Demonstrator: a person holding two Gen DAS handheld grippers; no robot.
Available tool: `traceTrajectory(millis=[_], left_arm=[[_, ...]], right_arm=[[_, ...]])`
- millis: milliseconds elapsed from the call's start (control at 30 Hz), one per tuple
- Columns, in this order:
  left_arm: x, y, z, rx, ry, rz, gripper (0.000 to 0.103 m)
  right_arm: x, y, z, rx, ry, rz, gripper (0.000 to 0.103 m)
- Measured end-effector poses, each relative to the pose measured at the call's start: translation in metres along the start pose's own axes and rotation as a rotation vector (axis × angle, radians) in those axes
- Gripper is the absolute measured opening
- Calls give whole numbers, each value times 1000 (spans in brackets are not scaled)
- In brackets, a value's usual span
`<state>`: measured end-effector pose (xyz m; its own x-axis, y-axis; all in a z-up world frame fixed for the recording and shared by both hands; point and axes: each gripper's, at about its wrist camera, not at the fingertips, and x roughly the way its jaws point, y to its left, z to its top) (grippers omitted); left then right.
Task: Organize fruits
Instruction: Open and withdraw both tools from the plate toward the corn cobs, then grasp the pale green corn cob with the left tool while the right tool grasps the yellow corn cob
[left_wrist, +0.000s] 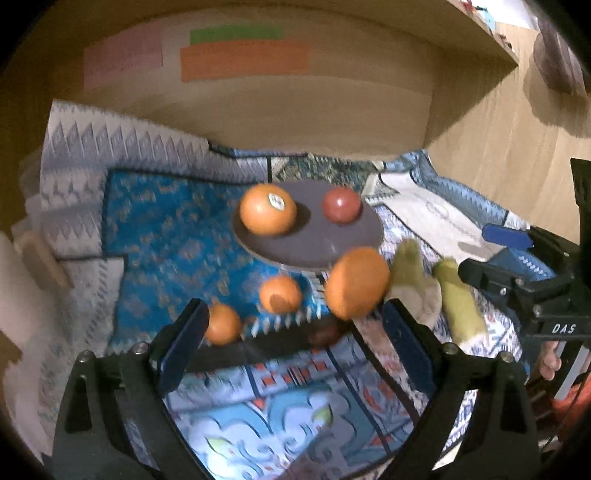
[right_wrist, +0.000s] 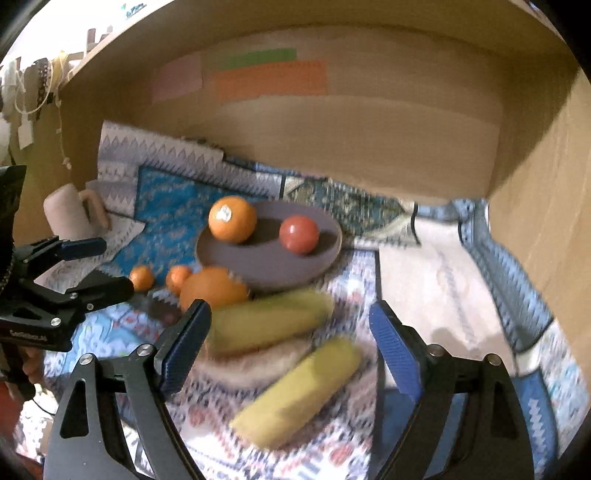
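left gripper agape, empty | right gripper agape, empty | orange at 1 o'clock: firm, round, rolls; pinch across middle

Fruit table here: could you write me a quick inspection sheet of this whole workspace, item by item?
Surface: patterned blue and white cloths cover it.
Job's things: a stickered orange and a red fruit sit on the brown plate; a big orange and two small oranges lie on the cloth beside it.
Clutter: two yellow-green corn cobs, one resting on a tan piece; a cream mug.
Grippers: left gripper and right gripper both open, empty.
Cables: nothing seen.
Surroundings: wooden walls with coloured paper notes.
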<state>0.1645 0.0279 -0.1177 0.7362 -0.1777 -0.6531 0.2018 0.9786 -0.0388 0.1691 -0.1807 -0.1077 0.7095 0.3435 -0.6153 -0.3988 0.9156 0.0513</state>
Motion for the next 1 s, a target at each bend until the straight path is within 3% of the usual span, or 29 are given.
traceTrajectory(millis=[333, 400, 500, 633, 1000], left_arm=[[13, -18, -27, -15, 68, -57, 95], [16, -23, -27, -16, 71, -66, 89], [21, -31, -25, -19, 84, -90, 81], [30, -45, -21, -2, 99, -122, 72], [57, -70, -8, -9, 122, -119, 72]], right_arm=[[19, 5, -43, 29, 123, 38, 85], [20, 3, -47, 38, 131, 44, 84], [19, -3, -50, 45, 138, 53, 64], [9, -10, -53, 42, 122, 57, 55], [-1, -44, -49, 59, 100, 10, 37]])
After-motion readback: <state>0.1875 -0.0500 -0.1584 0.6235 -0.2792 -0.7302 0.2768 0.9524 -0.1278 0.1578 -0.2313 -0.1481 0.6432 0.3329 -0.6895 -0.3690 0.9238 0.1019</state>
